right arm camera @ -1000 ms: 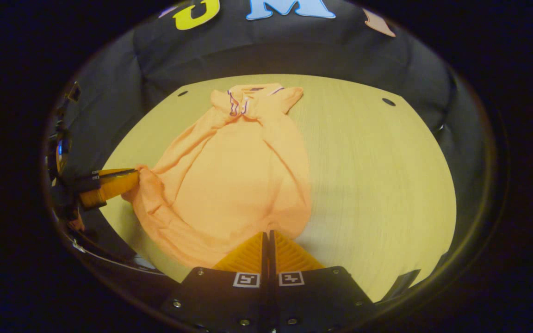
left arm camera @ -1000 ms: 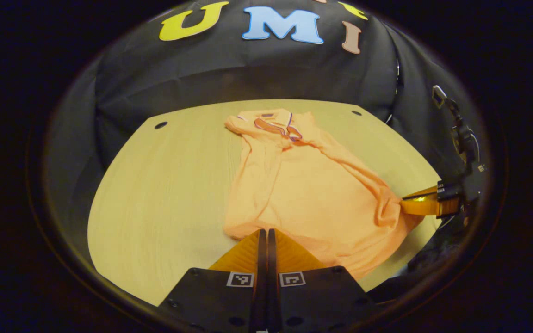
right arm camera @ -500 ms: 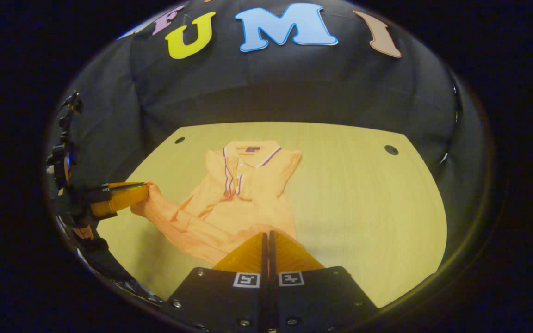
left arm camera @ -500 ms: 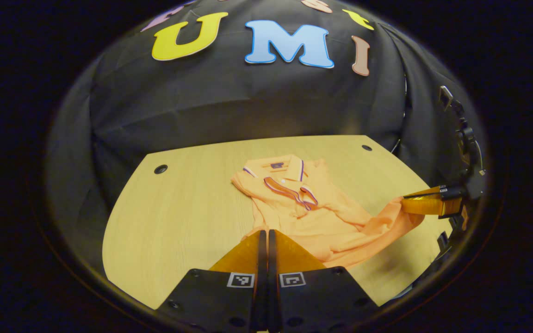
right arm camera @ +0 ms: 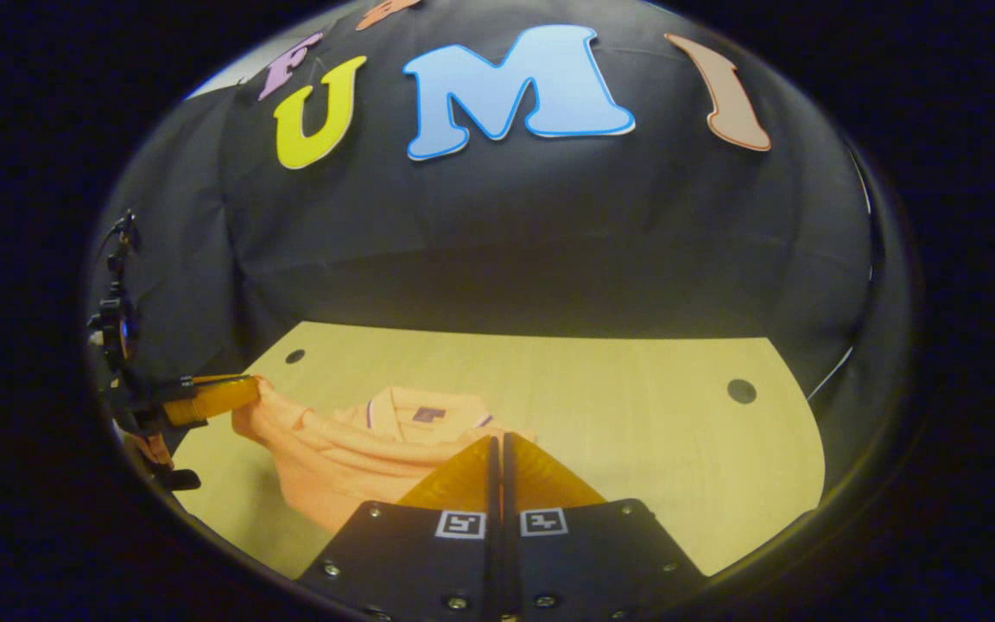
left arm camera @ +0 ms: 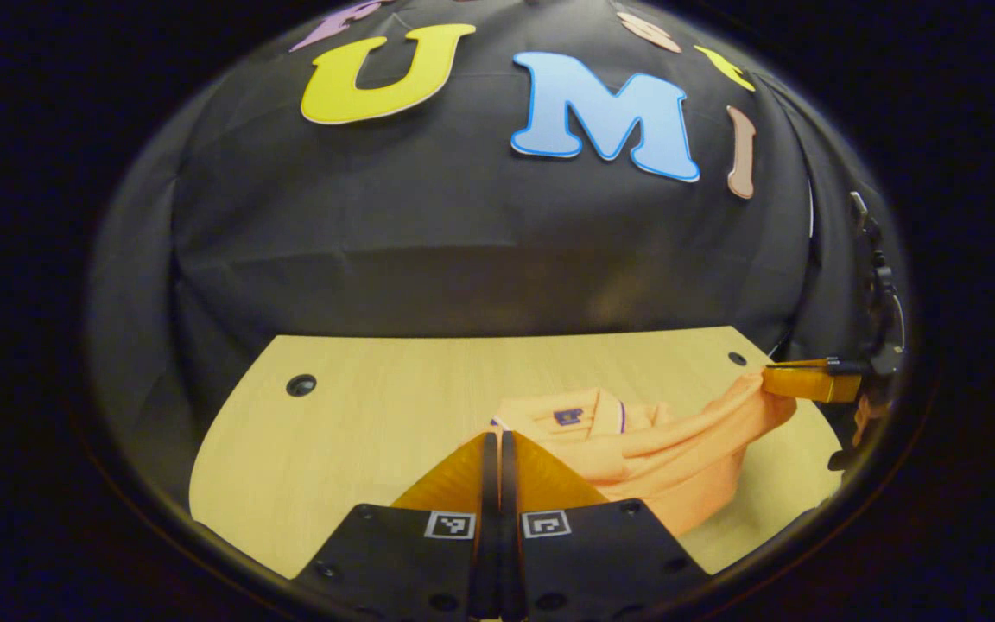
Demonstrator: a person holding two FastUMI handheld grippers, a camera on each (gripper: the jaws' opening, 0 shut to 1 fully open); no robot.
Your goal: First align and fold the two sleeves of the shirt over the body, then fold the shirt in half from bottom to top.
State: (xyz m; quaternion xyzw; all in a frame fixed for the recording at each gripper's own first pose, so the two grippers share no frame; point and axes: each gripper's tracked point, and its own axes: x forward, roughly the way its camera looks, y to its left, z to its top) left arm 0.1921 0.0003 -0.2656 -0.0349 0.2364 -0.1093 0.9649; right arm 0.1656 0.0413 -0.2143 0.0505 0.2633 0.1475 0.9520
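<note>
While both hand-held grippers pinch it, the shirt (left arm camera: 679,458) hangs lifted.

This is a staged recording booth rather than a lived-in room — a set built for filming handling work. Ahead of the fingers, a black cloth wall (left arm camera: 480,250) hangs in loose folds and curves round behind the table on every side. Below it and just beyond the fingertips lies a pale wood-grain tabletop (left arm camera: 359,415) with a rounded outline and small round cable holes (right arm camera: 741,390) near its far corners — office-desk furniture set inside the drape. Out to the side of the fingers, a dark mounting rig with cabling (left arm camera: 877,285) stands against the cloth. The lighting is dim and warm, falling mostly on the tabletop.
</note>
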